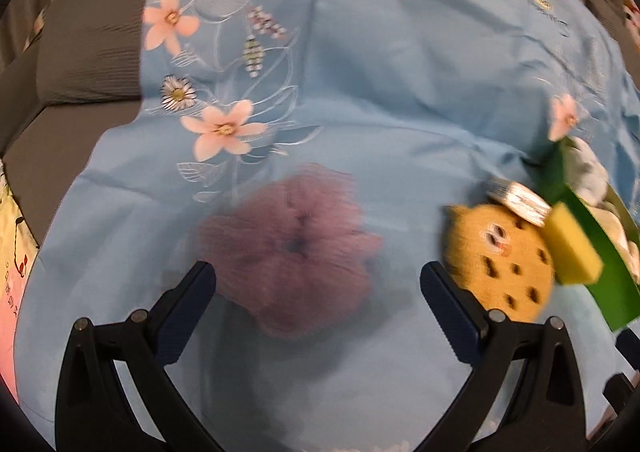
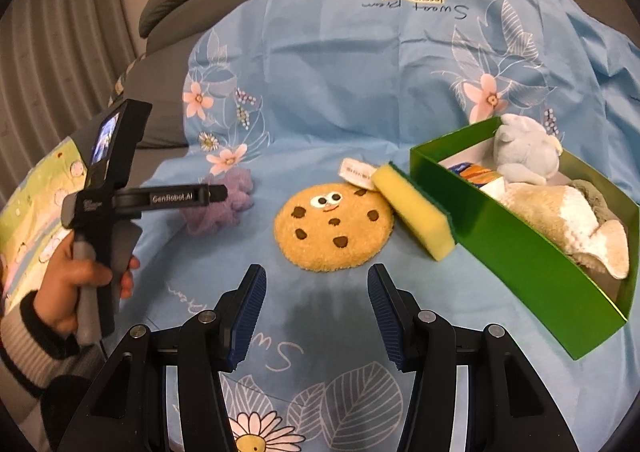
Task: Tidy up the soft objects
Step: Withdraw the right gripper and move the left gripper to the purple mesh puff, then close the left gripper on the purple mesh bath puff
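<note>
Spread wide above purple mesh puff (image 1: 292,248): left gripper (image 1: 316,280). Parted, empty, short of cookie plush (image 2: 334,226): right gripper (image 2: 316,284); bare blue cloth (image 2: 328,64) beyond.

**Soft things on the blue sheet**

A fluffy purple bath puff (image 2: 222,204) lies alone. A round cookie plush with a face (image 2: 334,226) lies flat beside a yellow sponge (image 2: 412,212) that leans on the green cardboard box (image 2: 520,252). In the box lie a grey stuffed toy (image 2: 520,156) and a cream stuffed toy (image 2: 560,220).
</note>
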The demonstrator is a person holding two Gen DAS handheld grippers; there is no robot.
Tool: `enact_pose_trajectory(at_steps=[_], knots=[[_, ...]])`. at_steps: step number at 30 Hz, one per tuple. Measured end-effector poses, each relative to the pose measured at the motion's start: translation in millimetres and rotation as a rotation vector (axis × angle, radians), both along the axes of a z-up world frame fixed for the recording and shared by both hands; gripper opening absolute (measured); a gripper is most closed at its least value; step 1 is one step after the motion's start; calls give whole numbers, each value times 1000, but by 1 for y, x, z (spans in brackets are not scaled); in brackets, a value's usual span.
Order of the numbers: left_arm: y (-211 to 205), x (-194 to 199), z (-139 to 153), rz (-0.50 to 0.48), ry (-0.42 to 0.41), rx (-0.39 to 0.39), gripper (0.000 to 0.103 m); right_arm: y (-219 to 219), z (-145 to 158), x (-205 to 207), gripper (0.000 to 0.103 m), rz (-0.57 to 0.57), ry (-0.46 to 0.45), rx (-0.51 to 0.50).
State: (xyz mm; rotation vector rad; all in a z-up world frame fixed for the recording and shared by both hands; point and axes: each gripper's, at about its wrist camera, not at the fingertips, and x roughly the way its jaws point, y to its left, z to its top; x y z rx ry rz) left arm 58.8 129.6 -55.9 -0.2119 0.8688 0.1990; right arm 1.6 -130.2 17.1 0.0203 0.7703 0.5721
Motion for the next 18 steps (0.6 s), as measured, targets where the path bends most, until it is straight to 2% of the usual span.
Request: enact_pose_trajectory(at_steps=[5,8,10,12,14,16,18], knots=[[14,15,-16,7,20,-27,102,11,-7,8,54,3,17,-21],[11,21,-25,-21,18,-39,95,19,-11,11,54,8,24,-26],[5,25,-30,-53,23,-33,74,23,-13,12,54,10,31,-24],[1,28,-35,-78,39,-37,67,25,-15,14,54,8,40,-23],[-1,29,-38,-88,41,-27,53,26,-17,16,54,3,46,-25],[-2,28,-37,-95,33,-15,32,26,-17,16,54,0,46,-26],[-3,28,-36,-100,25,-13,25,25,-17,16,54,-4,44,-28]])
